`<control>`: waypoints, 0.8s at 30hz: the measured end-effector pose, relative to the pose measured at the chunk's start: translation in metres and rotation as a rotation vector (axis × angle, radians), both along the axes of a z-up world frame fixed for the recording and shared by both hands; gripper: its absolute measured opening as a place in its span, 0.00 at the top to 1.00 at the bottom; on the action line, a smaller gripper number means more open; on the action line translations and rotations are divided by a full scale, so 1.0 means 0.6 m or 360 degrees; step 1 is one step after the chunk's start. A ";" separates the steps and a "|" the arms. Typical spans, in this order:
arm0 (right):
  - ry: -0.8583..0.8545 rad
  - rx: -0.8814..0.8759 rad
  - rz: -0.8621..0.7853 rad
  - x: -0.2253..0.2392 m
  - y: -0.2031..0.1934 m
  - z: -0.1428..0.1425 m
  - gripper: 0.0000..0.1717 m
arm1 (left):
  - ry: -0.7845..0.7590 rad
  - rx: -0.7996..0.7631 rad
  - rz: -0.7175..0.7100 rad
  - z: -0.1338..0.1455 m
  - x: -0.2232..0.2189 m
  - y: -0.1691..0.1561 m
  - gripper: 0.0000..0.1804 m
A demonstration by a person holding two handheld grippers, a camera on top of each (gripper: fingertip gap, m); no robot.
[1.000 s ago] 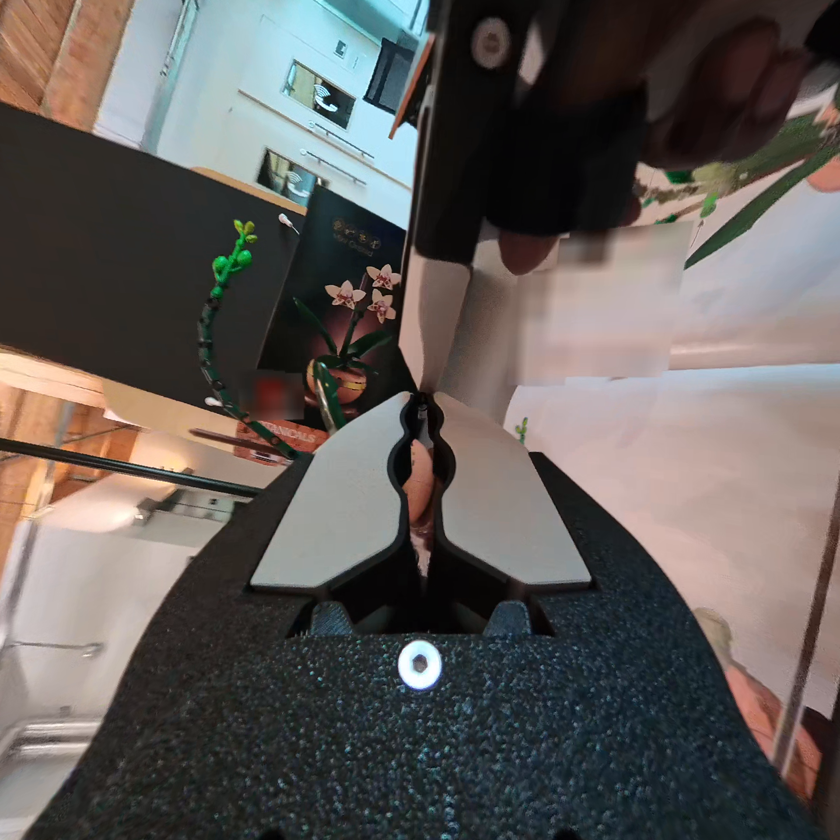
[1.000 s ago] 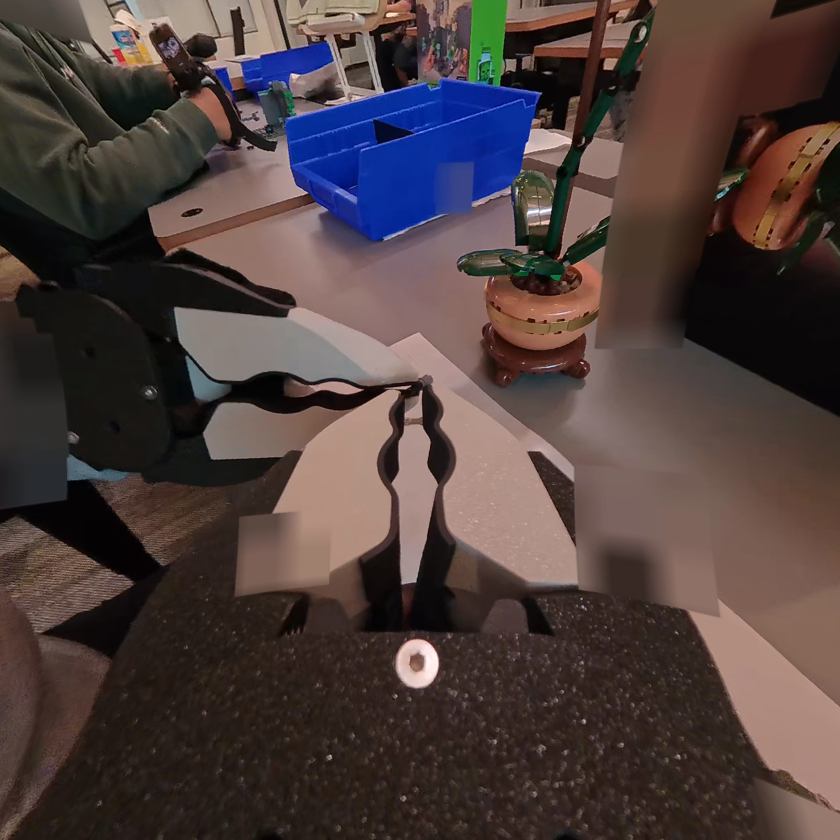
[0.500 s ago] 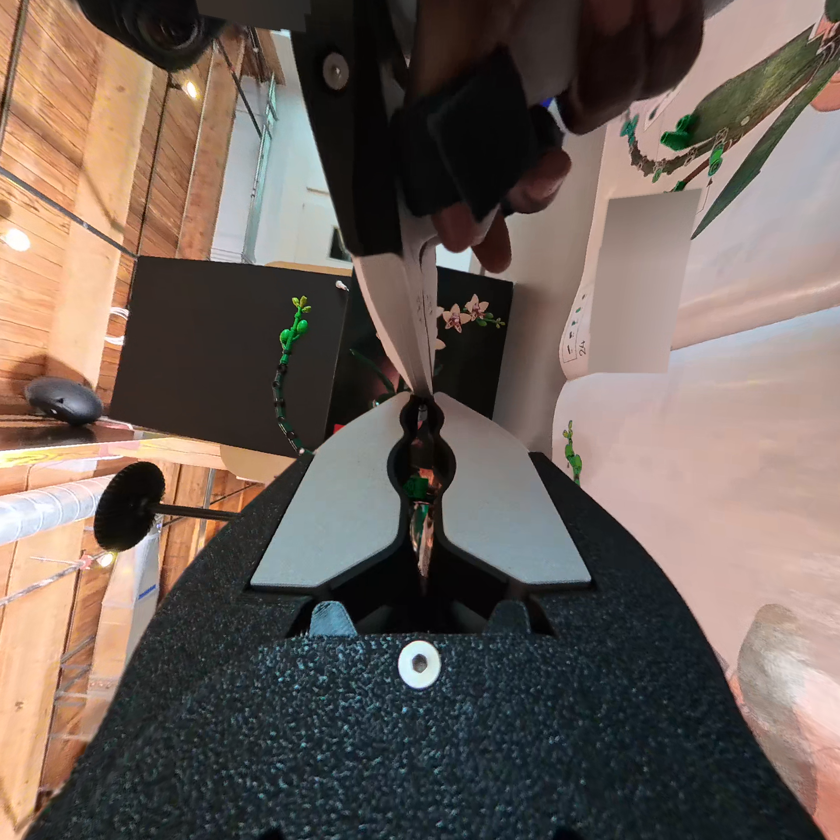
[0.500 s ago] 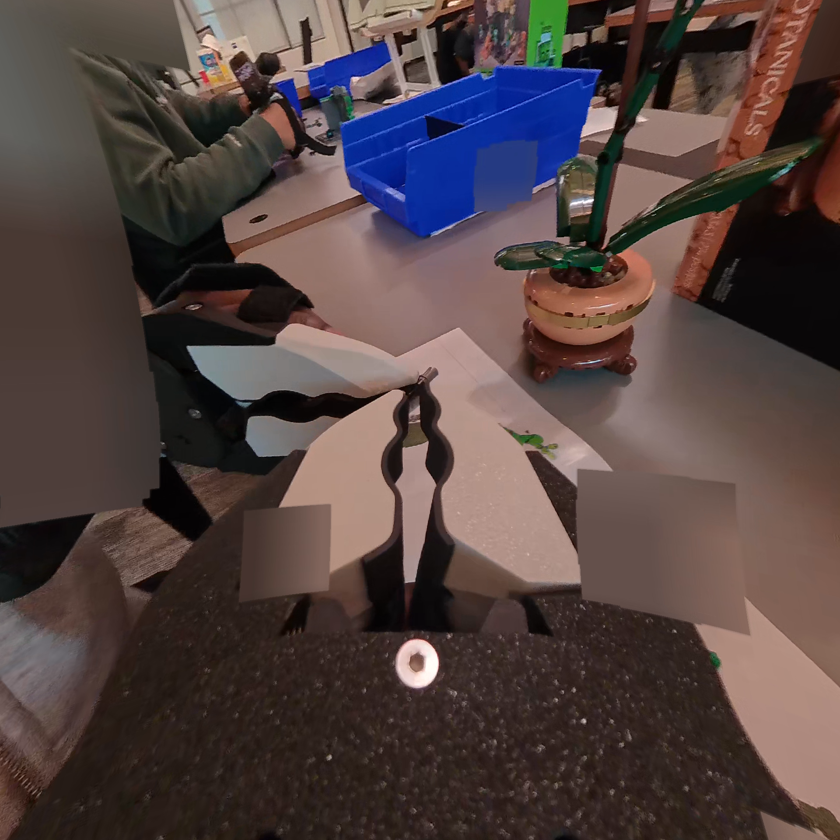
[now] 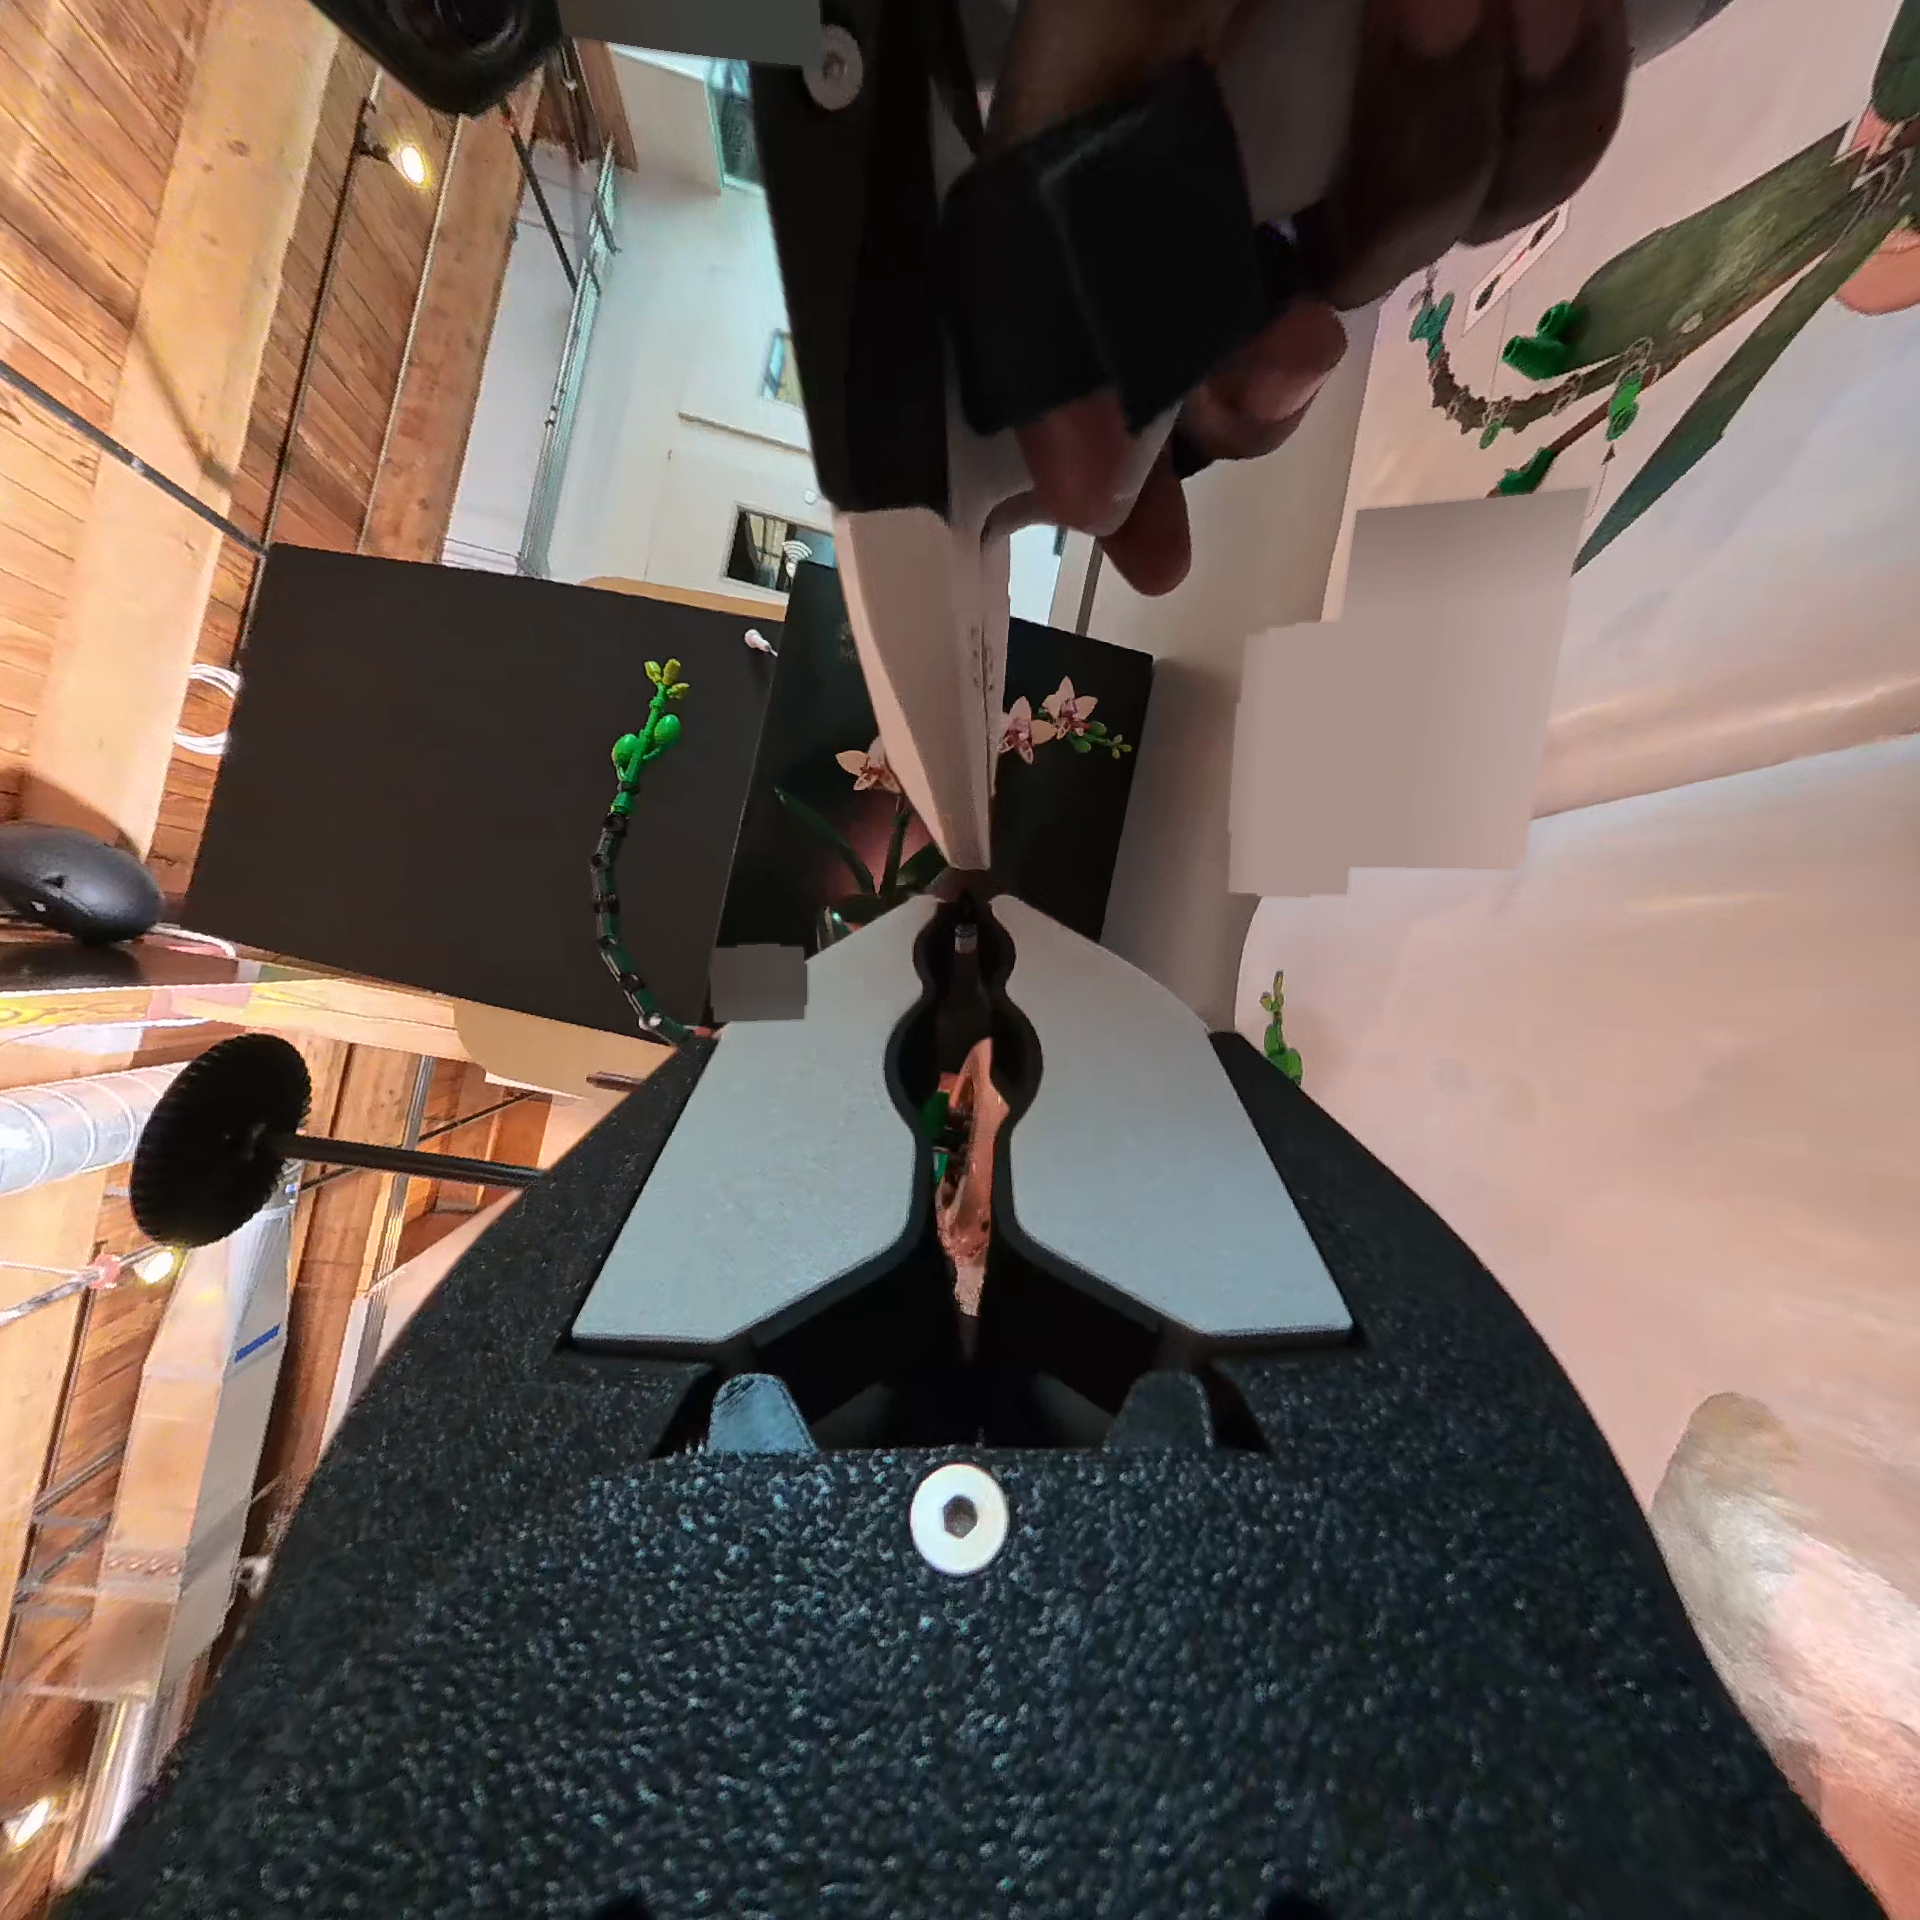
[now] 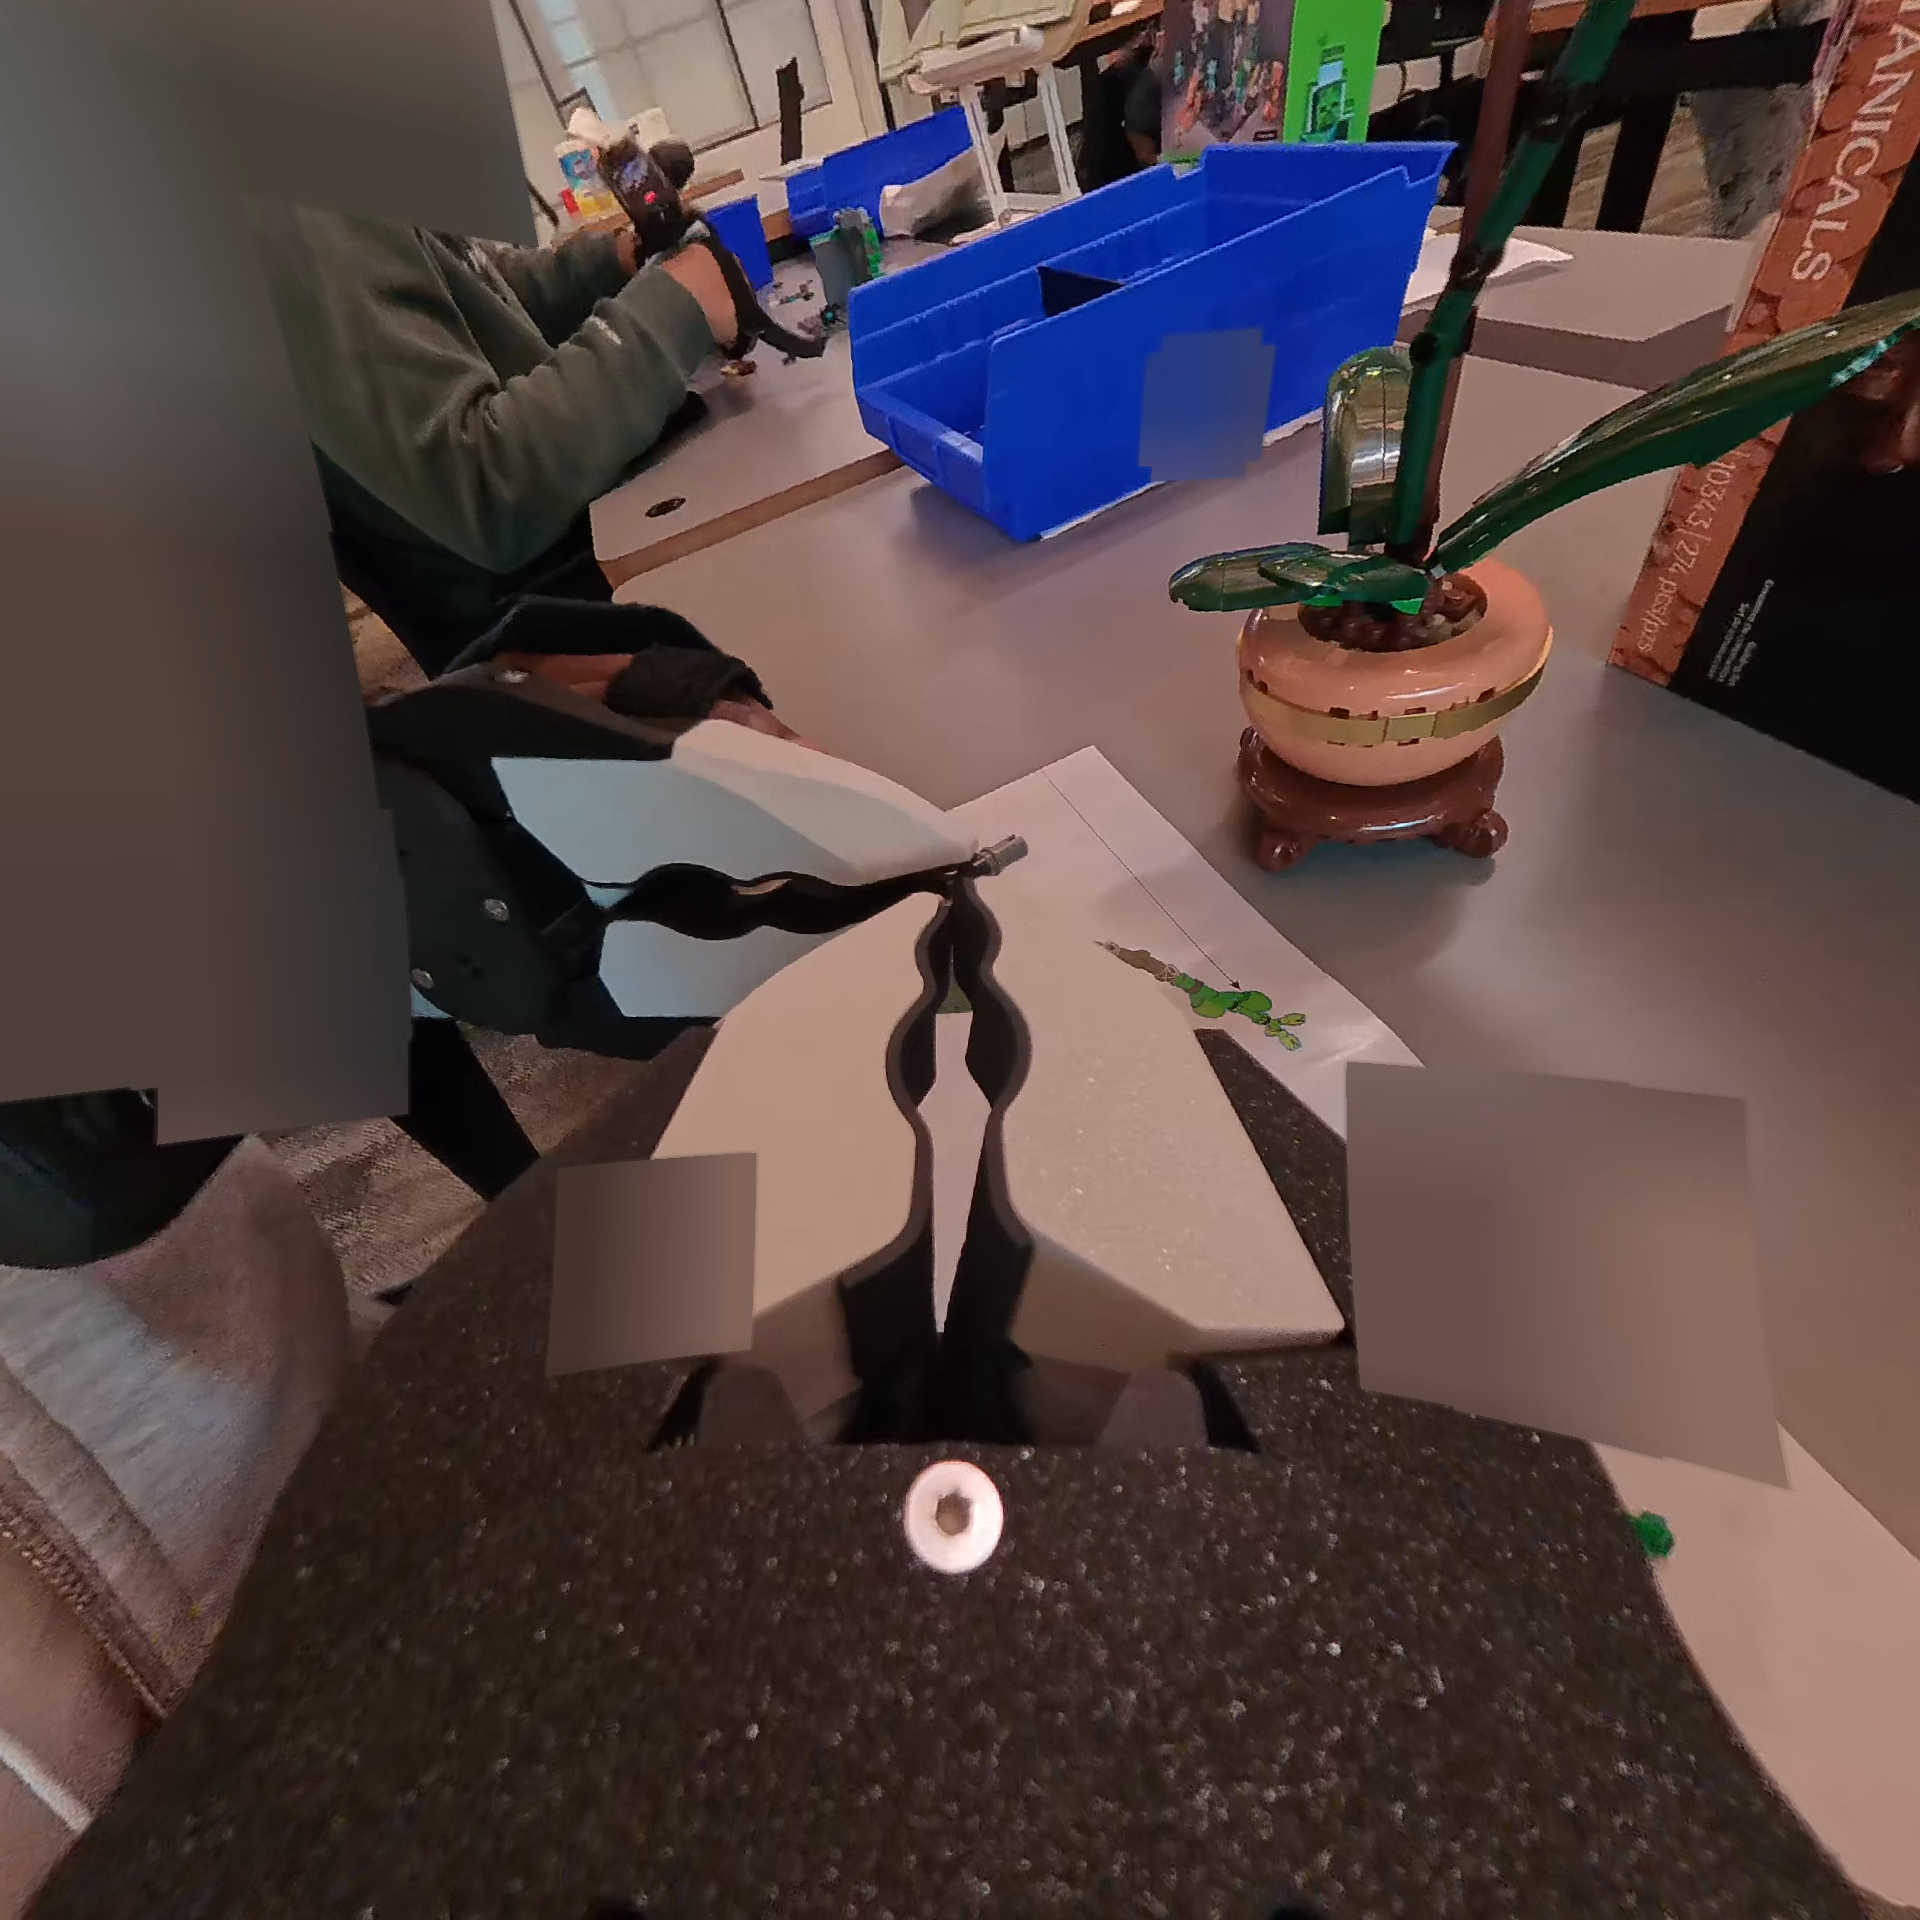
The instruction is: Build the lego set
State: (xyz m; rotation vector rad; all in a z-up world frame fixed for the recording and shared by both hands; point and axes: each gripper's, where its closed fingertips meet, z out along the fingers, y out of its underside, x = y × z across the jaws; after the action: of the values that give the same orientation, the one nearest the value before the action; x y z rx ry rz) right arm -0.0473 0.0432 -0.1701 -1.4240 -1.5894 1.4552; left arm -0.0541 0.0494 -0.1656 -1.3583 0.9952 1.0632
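Gripping small grey pin (image 6: pixel 1000 854) | left gripper (image 6: pixel 961 871) jaws closed | tip protrudes

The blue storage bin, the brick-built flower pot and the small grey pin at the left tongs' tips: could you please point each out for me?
Blue storage bin (image 6: pixel 1081 416), right wrist view, front wall.
Brick-built flower pot (image 6: pixel 1392 686), right wrist view, rounded peach side.
Small grey pin (image 6: pixel 1004 854), right wrist view, its protruding end.
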 end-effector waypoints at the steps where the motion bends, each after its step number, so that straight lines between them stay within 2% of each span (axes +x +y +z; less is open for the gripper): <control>1: 0.0006 -0.0040 -0.0017 -0.001 0.001 0.003 1.00 | 0.0005 0.0006 0.0010 0.001 -0.001 0.000 0.99; 3: -0.0026 -0.0083 -0.0044 -0.004 0.001 -0.002 0.95 | 0.0016 0.0027 0.0007 0.004 0.000 -0.001 0.99; 24: 0.0005 0.0007 -0.0007 0.001 -0.002 0.004 0.95 | 0.0022 0.0061 -0.0035 0.007 0.008 -0.004 0.99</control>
State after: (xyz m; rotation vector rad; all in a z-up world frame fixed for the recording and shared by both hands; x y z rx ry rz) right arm -0.0465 0.0418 -0.1674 -1.4212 -1.5856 1.4500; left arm -0.0491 0.0468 -0.1613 -1.3076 0.9929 1.0717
